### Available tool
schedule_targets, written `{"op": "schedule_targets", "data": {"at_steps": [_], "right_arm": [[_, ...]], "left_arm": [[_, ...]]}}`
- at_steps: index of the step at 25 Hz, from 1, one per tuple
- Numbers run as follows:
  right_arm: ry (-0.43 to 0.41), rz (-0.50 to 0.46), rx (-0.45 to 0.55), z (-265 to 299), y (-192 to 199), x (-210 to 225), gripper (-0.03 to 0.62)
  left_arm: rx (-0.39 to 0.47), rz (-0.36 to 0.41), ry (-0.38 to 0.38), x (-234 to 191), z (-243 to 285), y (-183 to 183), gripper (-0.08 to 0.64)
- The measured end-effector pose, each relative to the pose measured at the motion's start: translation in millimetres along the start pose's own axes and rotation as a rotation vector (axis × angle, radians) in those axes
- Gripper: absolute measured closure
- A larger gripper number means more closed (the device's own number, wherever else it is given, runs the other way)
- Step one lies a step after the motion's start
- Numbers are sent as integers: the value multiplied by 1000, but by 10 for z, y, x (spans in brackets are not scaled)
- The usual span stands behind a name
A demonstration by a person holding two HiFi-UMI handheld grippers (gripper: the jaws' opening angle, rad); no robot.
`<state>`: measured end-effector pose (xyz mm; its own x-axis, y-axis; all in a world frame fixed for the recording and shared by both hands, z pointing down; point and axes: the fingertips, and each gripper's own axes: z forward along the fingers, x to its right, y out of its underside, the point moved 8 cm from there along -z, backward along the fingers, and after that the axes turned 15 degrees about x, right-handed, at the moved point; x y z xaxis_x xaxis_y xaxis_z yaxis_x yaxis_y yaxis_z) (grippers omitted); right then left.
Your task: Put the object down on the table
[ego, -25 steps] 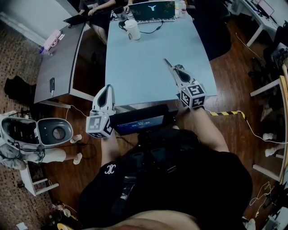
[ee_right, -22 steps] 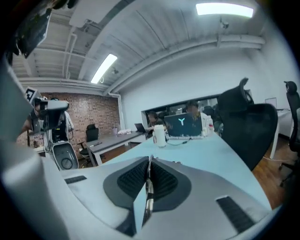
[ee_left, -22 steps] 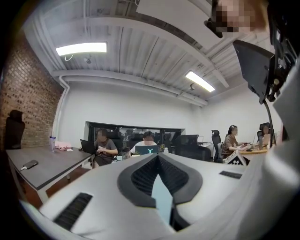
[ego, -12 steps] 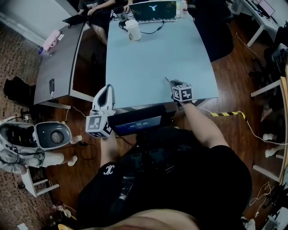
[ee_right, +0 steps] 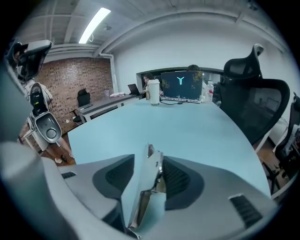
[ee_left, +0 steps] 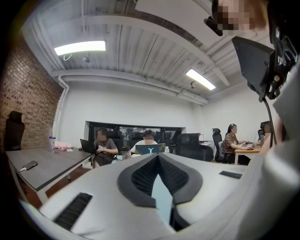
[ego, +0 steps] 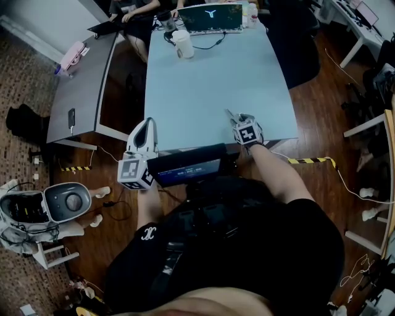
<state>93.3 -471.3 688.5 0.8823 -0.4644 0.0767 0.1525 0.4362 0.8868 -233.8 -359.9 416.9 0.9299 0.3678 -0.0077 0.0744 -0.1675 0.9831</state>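
Observation:
A thin silver metal clip (ee_right: 152, 173) stands between the jaws of my right gripper (ee_right: 149, 158), low over the near edge of the light blue table (ego: 210, 74). The jaws are opening: a strip of table shows between the clip and the left pad, while the right pad lies close against it. In the head view the right gripper (ego: 232, 117) points away from me, with the clip (ego: 228, 113) sticking out at its tip. My left gripper (ego: 145, 126) hangs shut and empty off the table's near left corner; in its own view the left gripper (ee_left: 158, 157) has its pad tips meeting.
A laptop (ego: 208, 15) and a white cup (ego: 181, 42) stand at the table's far end, where people sit. A grey desk (ego: 80, 86) with a phone (ego: 71, 115) stands to the left. A black office chair (ee_right: 255, 103) is on the right. A dark screen (ego: 188, 166) hangs at my chest.
My right gripper came down and back toward me, from mid-table to the near edge, still carrying the clip. The left gripper stayed where it was.

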Motion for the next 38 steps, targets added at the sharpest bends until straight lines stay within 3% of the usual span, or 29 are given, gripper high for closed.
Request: {"op": "schedule_targets", "data": {"at_steps": [2,4,7,10,13,17,19,22,23,27,33,38], "right_arm": [[-5,-34,1,-15,5,-3,328],[-7,-51,-15,-18,7,36,280],[3,-117,-44,-54,13,107,278],[11,-122,22,-177,-67,185,278],[-14,-75,204,-430,-395,209,278],[-121,-25,599,-1181,-1337,38,279],[-160,-16,782,-1626,-1800,6,335],[-145,-47,963,-2232,-2215,55,392],[-123,-72,1007,-2430,-2276,70,458],[-27,-157,1105,-3114,-2273,23,597],[-28,-178,1107,-4102,-1854,-425,614],[1,-140,1077,-4695,-1310,-998,611]], "left_arm": [[-2,0,0,35,9,3,561],[-4,2,0,66,48,-10,561],[-4,9,-3,157,60,-19,561],[0,14,-12,318,35,-12,561],[1,22,-31,462,0,-28,561],[6,29,-62,513,-40,-73,561],[7,25,-69,562,-51,-80,561],[12,18,-58,698,-92,-85,561],[15,17,-49,744,-113,-77,561],[35,13,0,868,-204,-105,561],[95,59,106,1257,-599,-397,561],[102,68,145,1403,-1450,-507,561]]}}
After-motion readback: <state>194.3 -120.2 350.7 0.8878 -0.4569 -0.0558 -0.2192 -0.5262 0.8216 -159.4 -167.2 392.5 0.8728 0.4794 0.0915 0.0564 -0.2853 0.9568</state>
